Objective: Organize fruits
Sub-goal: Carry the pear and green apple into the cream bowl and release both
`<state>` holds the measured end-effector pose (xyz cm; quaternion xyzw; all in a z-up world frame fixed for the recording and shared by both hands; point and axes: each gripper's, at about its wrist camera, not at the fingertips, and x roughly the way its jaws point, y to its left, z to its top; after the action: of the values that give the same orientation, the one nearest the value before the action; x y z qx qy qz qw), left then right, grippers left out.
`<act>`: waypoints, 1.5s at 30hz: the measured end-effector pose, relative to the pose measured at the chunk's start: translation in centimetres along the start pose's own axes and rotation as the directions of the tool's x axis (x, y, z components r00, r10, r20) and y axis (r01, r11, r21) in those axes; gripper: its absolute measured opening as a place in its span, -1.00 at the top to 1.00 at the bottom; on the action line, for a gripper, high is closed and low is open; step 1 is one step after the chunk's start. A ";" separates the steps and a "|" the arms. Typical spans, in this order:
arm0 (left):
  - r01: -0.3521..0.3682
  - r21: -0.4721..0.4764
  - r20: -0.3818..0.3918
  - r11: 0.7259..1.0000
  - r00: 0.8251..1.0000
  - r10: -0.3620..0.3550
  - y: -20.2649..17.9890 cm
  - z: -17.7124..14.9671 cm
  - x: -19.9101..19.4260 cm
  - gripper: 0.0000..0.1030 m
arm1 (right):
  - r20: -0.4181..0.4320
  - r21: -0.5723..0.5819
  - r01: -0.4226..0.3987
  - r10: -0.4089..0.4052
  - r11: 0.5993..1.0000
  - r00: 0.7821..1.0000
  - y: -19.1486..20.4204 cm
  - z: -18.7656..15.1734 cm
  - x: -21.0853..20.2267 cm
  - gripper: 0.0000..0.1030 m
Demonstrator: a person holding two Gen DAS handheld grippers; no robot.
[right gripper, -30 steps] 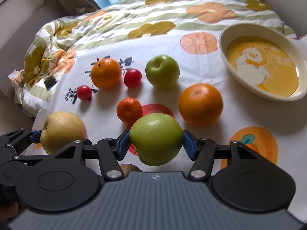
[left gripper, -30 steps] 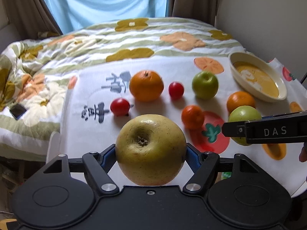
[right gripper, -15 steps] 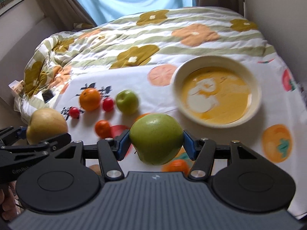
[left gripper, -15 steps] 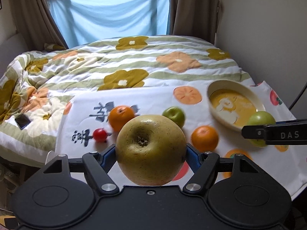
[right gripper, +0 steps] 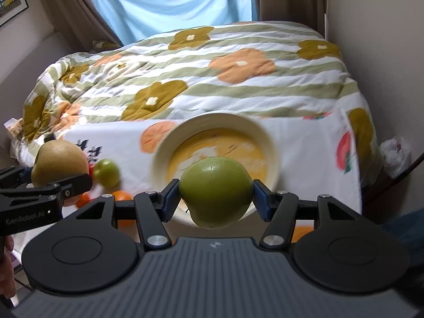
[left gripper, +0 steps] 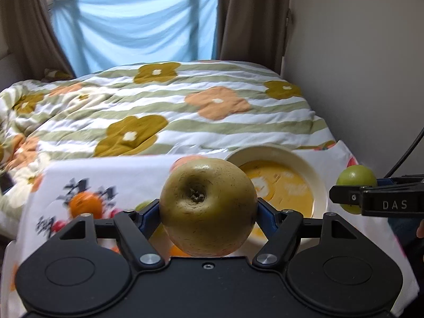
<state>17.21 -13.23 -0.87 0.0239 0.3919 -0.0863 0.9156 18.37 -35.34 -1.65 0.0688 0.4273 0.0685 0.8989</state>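
My left gripper [left gripper: 208,213] is shut on a large yellow-brown pear [left gripper: 208,206] and holds it in the air, left of the cream bowl [left gripper: 319,180]. My right gripper [right gripper: 216,198] is shut on a green apple [right gripper: 216,192] and holds it above the near rim of the same bowl [right gripper: 267,137], which has a yellow inside. The pear also shows at the left of the right wrist view [right gripper: 59,164], and the green apple at the right of the left wrist view [left gripper: 355,179]. An orange [left gripper: 86,204], a second green apple [right gripper: 107,172] and other small fruits lie on the white printed cloth [left gripper: 119,172].
The cloth lies on a bed with a flowered striped quilt [left gripper: 172,106]. A wall [left gripper: 357,66] runs along the right side. Curtains and a blue sheet [left gripper: 137,31] hang behind the bed. A white plastic bag [right gripper: 394,153] lies beside the bed at the right.
Both grippers have risen and moved right towards the bowl with their fruits held. The loose fruits have slid to the lower left of both views.
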 end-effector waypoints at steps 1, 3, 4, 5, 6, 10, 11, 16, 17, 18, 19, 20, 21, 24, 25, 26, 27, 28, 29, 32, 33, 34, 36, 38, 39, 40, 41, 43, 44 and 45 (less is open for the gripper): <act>0.005 0.009 0.004 1.000 1.000 -0.005 -0.5 0.6 0.8 -0.50 | 0.001 -0.006 0.003 -0.003 1.000 1.000 -0.6 0.4 0.4 -0.41; 0.012 0.031 0.005 0.999 1.000 -0.012 -1.7 1.5 2.5 -0.50 | 0.003 -0.012 0.006 -0.006 1.000 1.000 -1.7 1.1 1.2 -0.41; 0.016 0.040 0.004 0.999 1.000 -0.016 -2.2 1.9 3.5 -0.50 | 0.002 -0.012 0.005 -0.005 1.000 1.000 -2.2 1.5 1.7 -0.41; 0.020 0.047 -0.001 0.999 1.000 -0.020 -2.8 2.3 4.5 -0.50 | 0.001 -0.011 0.004 -0.004 1.000 1.000 -2.7 1.9 2.2 -0.41; 0.025 0.053 -0.005 0.998 1.000 -0.024 -3.2 2.6 5.4 -0.50 | 0.000 -0.010 0.003 -0.003 1.000 1.000 -3.3 2.2 2.8 -0.41; 0.031 0.091 -0.024 0.995 0.999 -0.029 -4.6 3.5 9.1 -0.50 | -0.003 -0.009 0.006 -0.006 1.000 1.000 -4.8 3.6 5.1 -0.41; 0.035 0.101 -0.032 0.994 0.999 -0.032 -4.8 3.7 9.9 -0.50 | -0.004 -0.005 0.006 -0.006 1.000 1.000 -5.2 3.9 5.6 -0.41; 0.036 0.153 -0.083 0.988 0.996 -0.023 -6.2 3.9 13.9 -0.50 | -0.017 0.021 0.009 -0.009 1.000 1.000 -7.0 4.8 8.0 -0.41; 0.034 0.166 -0.094 0.985 0.995 -0.019 -6.4 3.8 14.7 -0.50 | -0.020 0.023 0.011 -0.010 1.000 1.000 -7.3 4.9 8.4 -0.41; 0.033 0.180 -0.102 0.983 0.995 -0.014 -6.6 3.7 15.3 -0.50 | -0.024 0.028 0.013 -0.012 1.000 1.000 -7.6 5.0 8.7 -0.41; 0.031 0.194 -0.109 0.981 0.994 -0.010 -6.8 3.6 15.9 -0.50 | -0.028 0.032 0.015 -0.014 0.999 1.000 -7.8 5.1 9.0 -0.41; 0.029 0.209 -0.114 0.977 0.993 -0.005 -7.0 3.5 16.4 -0.50 | -0.032 0.035 0.017 -0.016 0.999 0.999 -8.0 5.1 9.2 -0.41; 0.026 0.226 -0.117 0.974 0.993 0.001 -7.2 3.4 16.8 -0.50 | -0.036 0.037 0.019 -0.017 0.999 0.999 -8.1 5.0 9.4 -0.41; 0.018 0.269 -0.120 0.963 0.993 0.015 -7.9 3.1 17.9 -0.50 | -0.049 0.047 0.021 -0.019 0.999 0.999 -8.7 4.9 10.0 -0.41; 0.021 0.282 -0.121 0.959 0.993 0.014 -8.1 3.0 18.1 -0.50 | -0.052 0.050 0.023 -0.020 0.998 0.998 -8.8 4.9 10.2 -0.41; 0.017 0.298 -0.119 0.955 0.993 0.019 -8.4 2.9 18.2 -0.50 | -0.053 0.052 0.025 -0.022 0.998 0.998 -8.9 4.8 10.2 -0.41; 0.014 0.314 -0.118 0.949 0.993 0.024 -8.6 2.9 18.4 -0.50 | -0.054 0.055 0.026 -0.023 0.998 0.998 -9.0 4.9 10.3 -0.41; 0.014 0.323 -0.119 0.946 0.993 0.026 -8.7 2.9 18.5 -0.51 | -0.055 0.058 0.026 -0.023 0.998 0.998 -9.1 4.9 10.3 -0.41; 0.016 0.323 -0.120 0.946 0.992 0.024 -8.7 2.9 18.5 -0.52 | -0.056 0.062 0.026 -0.022 0.998 0.998 -9.1 4.9 10.3 -0.41; 0.007 0.327 -0.063 0.945 0.998 0.015 -8.5 3.2 17.2 -0.84 | -0.056 0.065 0.026 -0.023 0.998 0.998 -9.2 5.1 10.3 -0.41; 0.006 0.324 -0.049 0.946 0.999 0.011 -8.4 3.4 16.7 -0.89 | -0.056 0.065 0.026 -0.023 0.998 0.998 -9.1 5.2 10.2 -0.42; 0.004 0.319 -0.039 0.948 0.999 0.009 -8.1 3.6 16.3 -0.90 | -0.054 0.066 0.025 -0.022 0.997 0.998 -9.1 5.3 10.2 -0.42; 0.004 0.304 -0.043 0.953 0.999 0.010 -7.4 3.8 15.5 -0.90 | -0.051 0.061 0.026 -0.023 0.998 0.998 -8.9 5.3 10.0 -0.41; 0.000 0.287 -0.048 0.958 0.999 0.015 -6.6 3.8 14.8 -0.90 | -0.051 0.053 0.024 -0.021 0.998 0.998 -8.8 5.5 10.1 -0.42; -0.004 0.278 -0.048 0.960 0.999 0.018 -6.2 3.7 14.4 -0.90 | -0.051 0.048 0.021 -0.019 0.999 0.999 -8.7 5.5 10.1 -0.41; -0.009 0.269 -0.048 0.963 0.999 0.023 -5.7 3.6 14.0 -0.90 | -0.052 0.043 0.018 -0.016 0.999 0.999 -8.6 5.5 10.1 -0.41; -0.014 0.259 -0.048 0.966 0.998 0.027 -5.3 3.5 13.6 -0.90 | -0.053 0.038 0.014 -0.012 0.999 0.999 -8.5 5.5 10.1 -0.41; -0.022 0.230 -0.050 0.973 0.998 0.034 -4.3 3.3 12.9 -0.90 | -0.054 0.020 0.007 -0.006 1.000 0.999 -8.0 5.5 10.3 -0.41; -0.027 0.210 -0.052 0.977 0.998 0.038 -3.8 3.1 12.6 -0.90 | -0.051 0.004 0.004 -0.004 1.000 0.999 -7.7 5.5 10.3 -0.41; -0.030 0.189 -0.053 0.982 0.998 0.041 -3.4 3.0 12.3 -0.90 | -0.046 -0.021 0.003 -0.004 1.000 0.999 -7.3 5.4 10.4 -0.41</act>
<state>27.04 -18.60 -7.60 0.1196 0.4075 -0.1058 0.8991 29.55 -40.97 -7.53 0.0568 0.4472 0.0729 0.8896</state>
